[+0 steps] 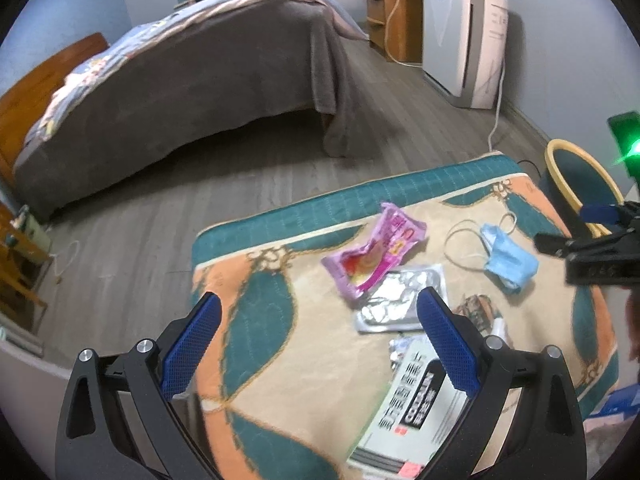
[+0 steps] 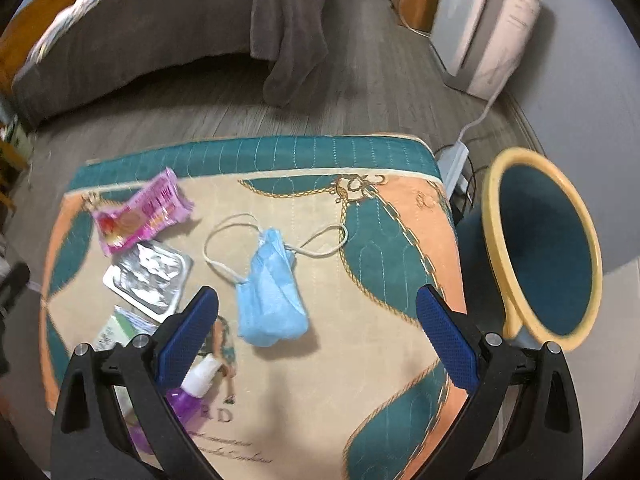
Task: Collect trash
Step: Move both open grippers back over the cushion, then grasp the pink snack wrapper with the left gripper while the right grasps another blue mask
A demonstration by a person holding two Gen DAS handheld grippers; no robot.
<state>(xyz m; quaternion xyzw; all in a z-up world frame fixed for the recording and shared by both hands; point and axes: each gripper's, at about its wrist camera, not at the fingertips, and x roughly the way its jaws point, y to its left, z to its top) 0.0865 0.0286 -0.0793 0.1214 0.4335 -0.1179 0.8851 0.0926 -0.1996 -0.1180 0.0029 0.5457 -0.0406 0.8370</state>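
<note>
Face mask (image 2: 272,304): crumpled, light blue, white loops, just ahead of right gripper (image 2: 316,340).
Box (image 1: 412,404) label: "COHAUN" perhaps, blurred.
Both grippers, left gripper (image 1: 320,344) included: wide, empty.

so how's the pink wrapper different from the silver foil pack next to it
The pink wrapper is bright, printed and puffed up with a twisted shape; the silver foil pack is plain, shiny, crinkled and lies flat. The wrapper sits nearer the far edge of the patterned cloth, the foil pack closer to the grippers. In the left wrist view the wrapper's lower end overlaps the foil pack's edge. Both look empty and lie loose on the cloth, touched by neither gripper.
</note>
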